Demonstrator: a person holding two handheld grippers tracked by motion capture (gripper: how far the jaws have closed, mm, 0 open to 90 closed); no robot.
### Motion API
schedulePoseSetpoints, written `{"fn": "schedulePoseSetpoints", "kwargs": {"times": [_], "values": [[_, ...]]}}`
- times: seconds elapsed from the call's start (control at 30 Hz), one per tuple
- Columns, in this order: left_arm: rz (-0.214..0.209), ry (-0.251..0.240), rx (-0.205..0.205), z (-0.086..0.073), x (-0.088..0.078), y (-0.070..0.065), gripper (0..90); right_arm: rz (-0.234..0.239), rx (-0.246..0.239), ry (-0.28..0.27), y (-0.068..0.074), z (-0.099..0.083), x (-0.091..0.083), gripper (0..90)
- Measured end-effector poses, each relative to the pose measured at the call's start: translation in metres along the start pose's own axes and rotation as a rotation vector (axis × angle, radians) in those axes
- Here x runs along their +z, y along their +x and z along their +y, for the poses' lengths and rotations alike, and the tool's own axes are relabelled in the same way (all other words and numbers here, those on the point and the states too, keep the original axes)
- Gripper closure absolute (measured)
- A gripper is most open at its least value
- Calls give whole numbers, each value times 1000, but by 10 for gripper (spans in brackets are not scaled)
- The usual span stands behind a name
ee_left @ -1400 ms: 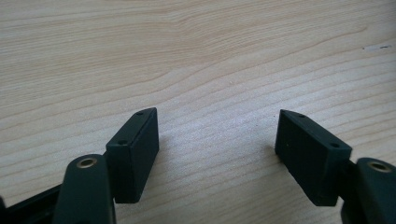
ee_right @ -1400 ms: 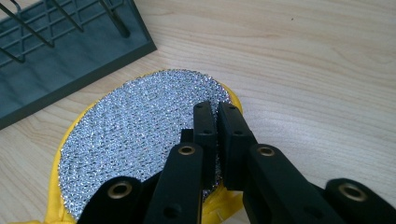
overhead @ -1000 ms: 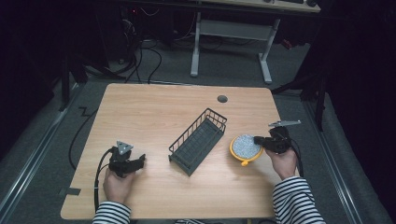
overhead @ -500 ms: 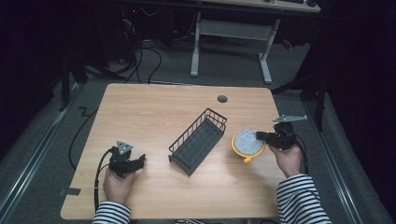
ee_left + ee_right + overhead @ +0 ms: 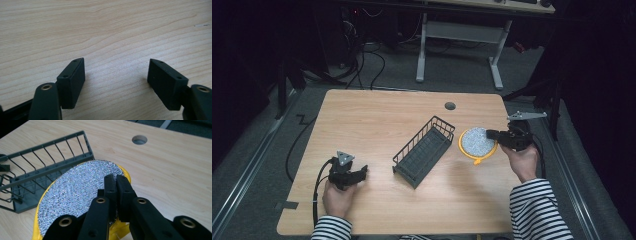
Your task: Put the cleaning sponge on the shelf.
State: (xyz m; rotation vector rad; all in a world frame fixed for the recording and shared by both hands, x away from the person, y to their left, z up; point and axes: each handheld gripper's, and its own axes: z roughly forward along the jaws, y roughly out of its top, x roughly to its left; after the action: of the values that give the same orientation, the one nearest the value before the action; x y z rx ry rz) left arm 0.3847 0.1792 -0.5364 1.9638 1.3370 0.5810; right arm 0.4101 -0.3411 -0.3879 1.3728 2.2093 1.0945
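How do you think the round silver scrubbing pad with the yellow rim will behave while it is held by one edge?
Gripped at one edge by the right gripper, the scrubbing pad stays flat, so it is probably fairly stiff and light. Its glittery mesh looks rough, so slipping seems unlikely.

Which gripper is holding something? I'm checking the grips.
The right gripper: its jaws are shut on the yellow-rimmed silver scouring pad beside the wire rack. The left gripper stands open over bare table.

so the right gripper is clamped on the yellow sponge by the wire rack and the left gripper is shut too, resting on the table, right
Not quite: the left gripper is open, not shut. The left gripper view shows its two jaws standing wide apart over bare table, nothing between them. The rest holds: the right gripper is clamped on the yellow sponge beside the wire rack.
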Motion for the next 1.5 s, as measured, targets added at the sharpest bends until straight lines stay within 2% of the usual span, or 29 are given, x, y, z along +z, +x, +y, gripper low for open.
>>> {"fn": "schedulePoseSetpoints", "kwargs": {"times": [0.27,0.43,0.67,0.9,1.03,1.27,1.5], "values": [[0,0,1,0,0,0,311,17,-41,-28,12,26,-2,883],[0,0,0,0,0,0,311,34,-53,-31,20,44,7,883],[1,0,-1,0,0,0,311,58,-88,-31,40,65,23,883],[2,1,0,0,0,0,311,80,-78,-15,49,75,44,883],[2,0,0,0,0,0,311,87,-90,2,55,79,54,883],[2,1,-1,0,0,0,311,90,-114,-2,68,88,64,882],[3,1,-2,0,0,0,311,102,-134,7,82,99,82,881]]}}
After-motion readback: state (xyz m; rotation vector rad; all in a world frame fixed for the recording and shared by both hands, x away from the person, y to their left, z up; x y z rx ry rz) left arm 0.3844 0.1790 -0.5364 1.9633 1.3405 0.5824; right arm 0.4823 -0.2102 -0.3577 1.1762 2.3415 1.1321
